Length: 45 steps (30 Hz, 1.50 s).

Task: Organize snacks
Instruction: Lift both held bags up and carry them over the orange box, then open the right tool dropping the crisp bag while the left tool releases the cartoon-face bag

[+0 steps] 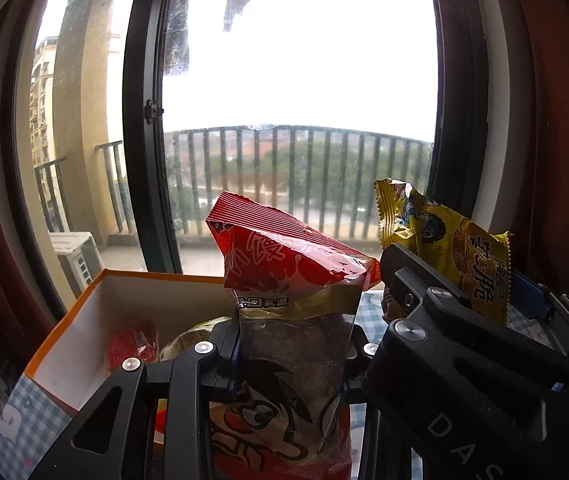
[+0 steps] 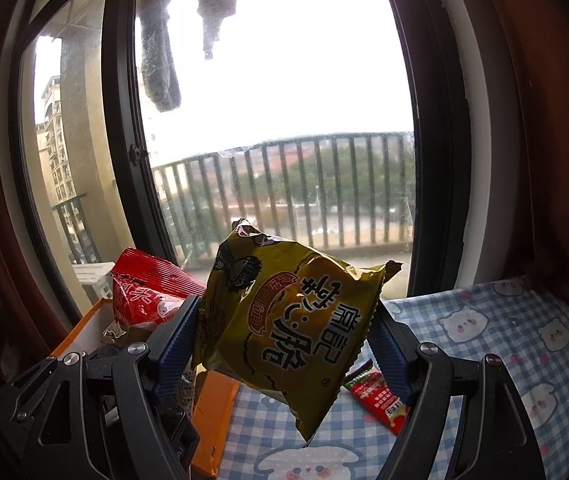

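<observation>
Red snack bag (image 1: 292, 320) clamped in left gripper (image 1: 292, 356); yellow packet (image 2: 284, 320) clamped in right gripper (image 2: 284, 344).
Orange-edged box (image 1: 84, 320) stood open at left; small red sachet (image 2: 376, 392) lay on checked surface (image 2: 484, 340).

"das" on right claw (image 1: 450, 280)

My left gripper (image 1: 292, 354) is black, angular, studded with silver screws; white lettering marks my right gripper (image 2: 284, 334). Its pads (image 2: 174, 350) are ribbed blue.

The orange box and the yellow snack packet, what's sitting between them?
In the left wrist view, the red snack bag held in the left claw stands between the orange box and the yellow snack packet.
</observation>
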### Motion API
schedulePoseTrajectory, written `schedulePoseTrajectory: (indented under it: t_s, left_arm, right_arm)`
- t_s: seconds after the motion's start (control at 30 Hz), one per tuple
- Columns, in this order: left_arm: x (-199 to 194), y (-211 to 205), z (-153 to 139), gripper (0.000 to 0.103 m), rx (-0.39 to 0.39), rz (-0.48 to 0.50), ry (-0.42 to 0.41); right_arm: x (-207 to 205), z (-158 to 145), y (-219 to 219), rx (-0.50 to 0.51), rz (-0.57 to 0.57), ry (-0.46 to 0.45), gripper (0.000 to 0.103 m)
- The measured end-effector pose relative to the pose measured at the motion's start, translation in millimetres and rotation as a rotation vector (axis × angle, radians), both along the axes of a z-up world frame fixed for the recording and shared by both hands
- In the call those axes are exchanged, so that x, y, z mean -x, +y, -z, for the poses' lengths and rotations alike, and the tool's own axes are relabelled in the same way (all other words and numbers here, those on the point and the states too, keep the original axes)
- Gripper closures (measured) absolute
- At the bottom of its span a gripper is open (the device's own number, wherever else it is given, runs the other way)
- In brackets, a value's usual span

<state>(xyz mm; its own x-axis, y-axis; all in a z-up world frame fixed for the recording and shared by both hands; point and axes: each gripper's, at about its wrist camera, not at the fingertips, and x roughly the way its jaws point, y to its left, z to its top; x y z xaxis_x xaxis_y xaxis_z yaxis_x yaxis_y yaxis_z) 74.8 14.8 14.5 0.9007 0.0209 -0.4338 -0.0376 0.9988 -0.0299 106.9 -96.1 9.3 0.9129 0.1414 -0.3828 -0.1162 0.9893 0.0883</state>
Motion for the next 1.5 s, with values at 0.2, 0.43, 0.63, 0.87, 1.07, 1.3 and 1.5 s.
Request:
schedulePoseTrajectory:
  t_s: [0.2, 0.43, 0.63, 0.87, 1.07, 1.3, 1.5]
  left_arm:
    - [1.0, 18.9, -0.1, 0.069, 0.003, -0.048, -0.024]
    - [2.8, 38.5, 3.5, 0.069, -0.004, -0.09, -0.047]
    - [-9.0, 57.1, 16.8, 0.069, 0.008, -0.138, -0.027]
    - [-27.6, 85.1, 32.9, 0.068, 0.03, -0.187, 0.071]
    - [-39.0, 106.1, 45.2, 0.065, 0.035, -0.249, 0.159]
    - [-35.0, 111.1, 38.3, 0.025, 0.029, -0.325, 0.209]
    - [-27.8, 116.1, 36.9, 0.02, -0.014, -0.362, 0.226]
  right_arm:
    - [-11.9, 1.2, 30.5, 0.001, -0.039, -0.033, 0.022]
    - [-28.0, 8.6, 59.0, 0.0, -0.069, -0.022, 0.022]
    - [-48.8, 23.3, 90.9, 0.016, -0.096, 0.032, 0.022]
    - [-71.4, 48.3, 122.1, 0.054, -0.143, 0.121, 0.022]
    - [-89.5, 70.2, 148.4, 0.052, -0.198, 0.214, 0.022]
    - [-95.4, 81.6, 177.4, 0.034, -0.254, 0.246, 0.022]
    - [-94.9, 80.8, 181.1, 0.009, -0.293, 0.253, 0.022]
